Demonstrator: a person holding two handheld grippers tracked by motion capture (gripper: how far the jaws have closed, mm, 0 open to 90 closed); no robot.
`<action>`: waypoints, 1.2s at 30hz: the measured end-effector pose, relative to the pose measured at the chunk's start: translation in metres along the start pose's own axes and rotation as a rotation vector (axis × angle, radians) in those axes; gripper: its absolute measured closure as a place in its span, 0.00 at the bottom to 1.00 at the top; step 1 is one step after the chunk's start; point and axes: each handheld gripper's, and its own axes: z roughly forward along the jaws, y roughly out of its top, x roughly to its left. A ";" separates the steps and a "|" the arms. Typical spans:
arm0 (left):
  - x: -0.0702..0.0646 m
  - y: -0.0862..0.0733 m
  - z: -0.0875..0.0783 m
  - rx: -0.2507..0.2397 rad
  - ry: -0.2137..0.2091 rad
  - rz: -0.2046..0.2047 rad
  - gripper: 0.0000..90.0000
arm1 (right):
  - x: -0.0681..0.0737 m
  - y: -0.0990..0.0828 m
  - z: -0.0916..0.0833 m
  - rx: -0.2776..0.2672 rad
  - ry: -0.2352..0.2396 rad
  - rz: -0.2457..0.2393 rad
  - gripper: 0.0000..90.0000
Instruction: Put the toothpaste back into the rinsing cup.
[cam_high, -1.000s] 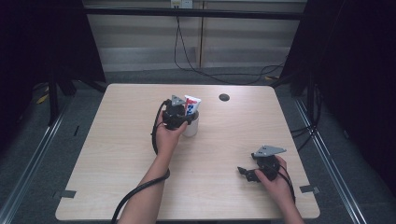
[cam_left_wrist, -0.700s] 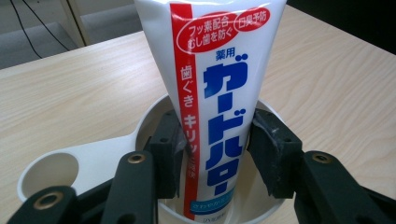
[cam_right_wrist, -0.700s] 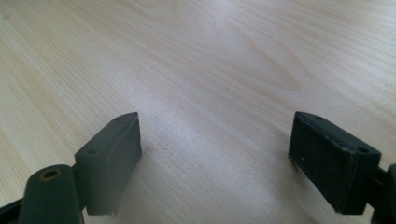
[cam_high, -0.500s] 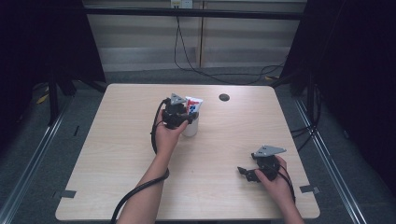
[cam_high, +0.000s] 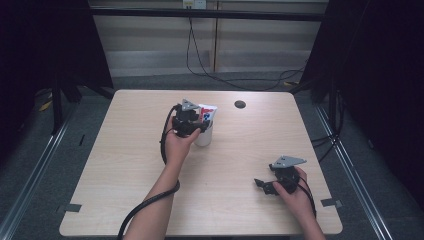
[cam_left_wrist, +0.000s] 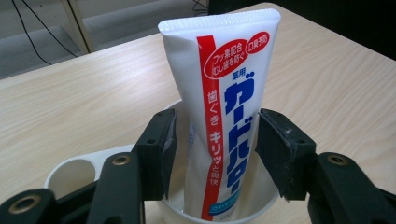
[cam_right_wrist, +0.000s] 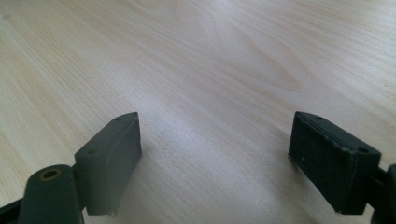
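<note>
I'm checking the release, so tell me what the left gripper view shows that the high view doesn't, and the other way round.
Left gripper view alone: red and blue print on the white toothpaste tube, and small gaps between the tube and both black pads of the left tongs, whose jaws have just been opening.

High view alone: the right tongs resting on the pale wooden table, far from the cup, and a small dark round hole.

Both: the tube standing upright in the white plastic cup.

One tube (cam_left_wrist: 219, 121), standing in one cup (cam_left_wrist: 79, 170) at the frame's centre. Two grippers: left (cam_high: 192, 122) at centre, right (cam_high: 265, 186) lower right. One table (cam_high: 125, 165).
</note>
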 end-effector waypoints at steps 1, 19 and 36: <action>0.000 0.000 0.000 0.004 0.000 -0.004 0.51 | 0.000 0.000 0.000 0.000 0.000 0.000 0.19; 0.004 0.004 -0.014 0.034 -0.034 -0.006 0.37 | 0.000 0.000 0.000 0.000 0.000 0.000 0.19; 0.007 0.005 -0.027 0.010 -0.048 -0.018 0.29 | 0.000 0.000 0.000 0.001 0.000 0.001 0.19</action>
